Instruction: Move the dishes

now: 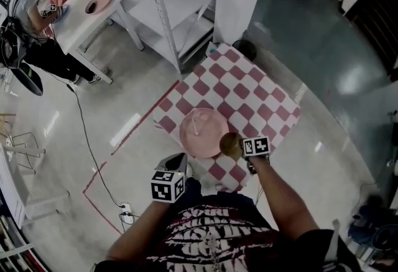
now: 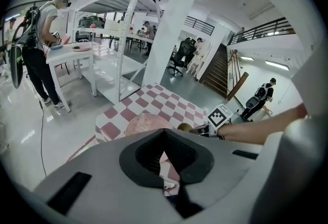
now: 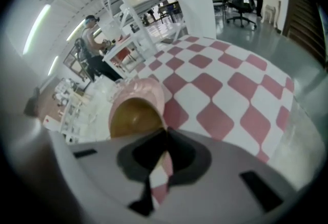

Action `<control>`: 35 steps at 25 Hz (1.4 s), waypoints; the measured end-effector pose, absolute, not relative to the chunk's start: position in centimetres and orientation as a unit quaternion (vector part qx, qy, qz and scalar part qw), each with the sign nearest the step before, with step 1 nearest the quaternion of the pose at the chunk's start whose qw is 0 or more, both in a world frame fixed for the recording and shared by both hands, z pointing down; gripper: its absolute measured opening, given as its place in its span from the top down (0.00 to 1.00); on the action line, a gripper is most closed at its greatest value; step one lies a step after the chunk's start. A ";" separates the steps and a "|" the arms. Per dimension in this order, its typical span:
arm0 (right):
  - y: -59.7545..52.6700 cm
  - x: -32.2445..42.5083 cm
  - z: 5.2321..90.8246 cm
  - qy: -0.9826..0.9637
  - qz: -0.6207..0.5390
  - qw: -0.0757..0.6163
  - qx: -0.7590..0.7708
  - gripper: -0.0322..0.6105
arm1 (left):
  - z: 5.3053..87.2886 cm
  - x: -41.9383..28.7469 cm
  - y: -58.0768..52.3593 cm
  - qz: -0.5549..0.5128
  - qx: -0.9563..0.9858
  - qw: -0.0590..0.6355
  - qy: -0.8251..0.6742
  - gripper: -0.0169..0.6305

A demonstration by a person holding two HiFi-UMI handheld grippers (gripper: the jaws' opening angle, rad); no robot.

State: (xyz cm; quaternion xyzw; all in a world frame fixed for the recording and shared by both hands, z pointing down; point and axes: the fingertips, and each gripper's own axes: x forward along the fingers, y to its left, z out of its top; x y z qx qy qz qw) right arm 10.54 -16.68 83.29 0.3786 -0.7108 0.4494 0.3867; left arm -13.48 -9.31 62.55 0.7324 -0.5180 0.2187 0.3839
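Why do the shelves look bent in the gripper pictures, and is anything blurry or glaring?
Left gripper view: the wide-angle lens bends the shelf post and blackens the corners, but the picture stays sharp. Right gripper view: same warp, plus soft blur on the brown bowl. Head view: dim overall, with glare patches on the glossy floor.
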 end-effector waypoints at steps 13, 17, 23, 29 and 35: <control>-19.7 3.6 87.9 -0.634 0.539 0.346 0.435 0.88 | 63.5 -23.6 -8.9 0.238 0.719 0.383 -0.530 0.94; -20.1 3.8 87.3 -0.638 0.518 0.336 0.461 0.71 | 63.8 -24.7 -9.6 0.232 0.725 0.382 -0.524 0.94; -20.0 4.0 81.8 -0.690 0.424 0.342 0.476 0.71 | 62.8 -22.9 -12.2 0.219 0.761 0.363 -0.491 0.94; -18.9 1.1 70.7 -0.790 0.314 0.241 0.467 0.88 | 59.9 -19.9 -14.9 0.183 0.806 0.313 -0.468 0.94; -16.5 -1.6 61.4 -0.842 0.262 0.158 0.445 0.89 | 57.7 -18.5 -16.4 0.153 0.824 0.278 -0.470 0.94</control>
